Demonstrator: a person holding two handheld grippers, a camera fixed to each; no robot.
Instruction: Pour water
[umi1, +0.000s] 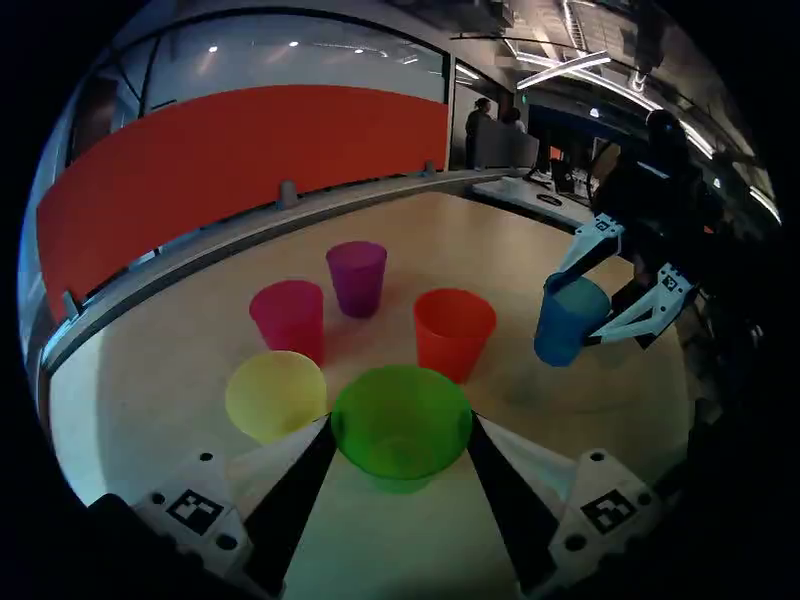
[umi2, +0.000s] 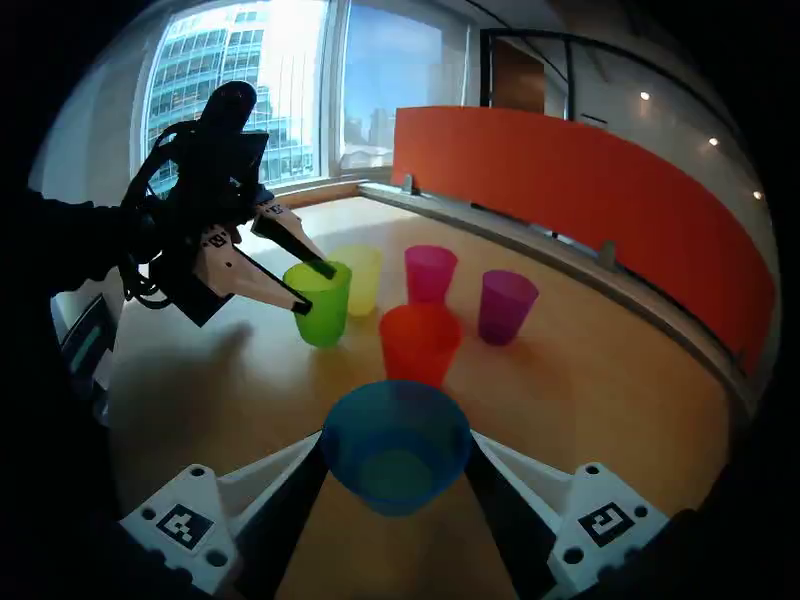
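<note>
Green cup (umi1: 401, 445) is gripped between the left gripper's (umi1: 400, 418) jaws, just beside a yellow cup (umi1: 275, 395) on the bench (umi1: 580, 420). Blue cup (umi2: 396, 465) is clamped in the right gripper's (umi2: 396, 434) jaws, before an orange cup (umi2: 420, 342).
</note>
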